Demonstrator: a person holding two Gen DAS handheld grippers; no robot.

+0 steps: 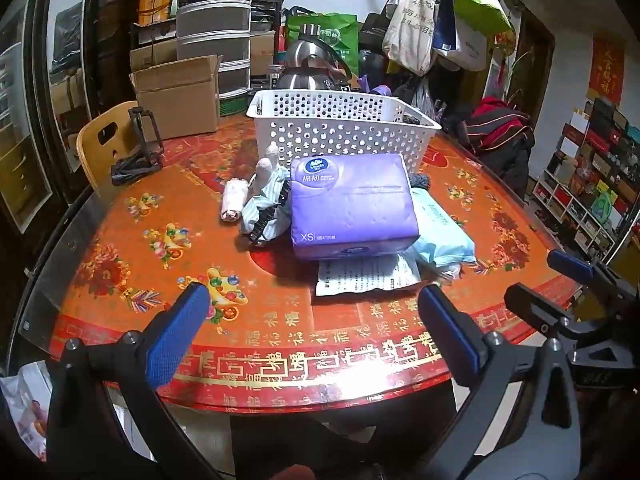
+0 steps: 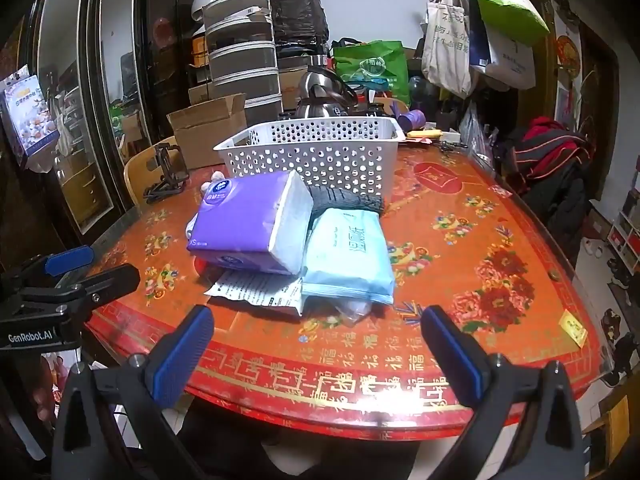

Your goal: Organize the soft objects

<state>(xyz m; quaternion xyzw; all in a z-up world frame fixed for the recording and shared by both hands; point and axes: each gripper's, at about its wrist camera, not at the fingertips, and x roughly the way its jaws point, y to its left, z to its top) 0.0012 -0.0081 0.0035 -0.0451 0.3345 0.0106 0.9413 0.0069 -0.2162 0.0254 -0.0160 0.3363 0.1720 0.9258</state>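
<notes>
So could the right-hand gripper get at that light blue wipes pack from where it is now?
Probably yes: the right gripper is open, and the light blue wipes pack lies on top, just ahead, with nothing between.

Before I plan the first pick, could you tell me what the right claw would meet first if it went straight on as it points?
Probably the light blue wipes pack and the crumpled clear plastic at its near edge. The open right claw aims there, though depth is unclear.
</notes>
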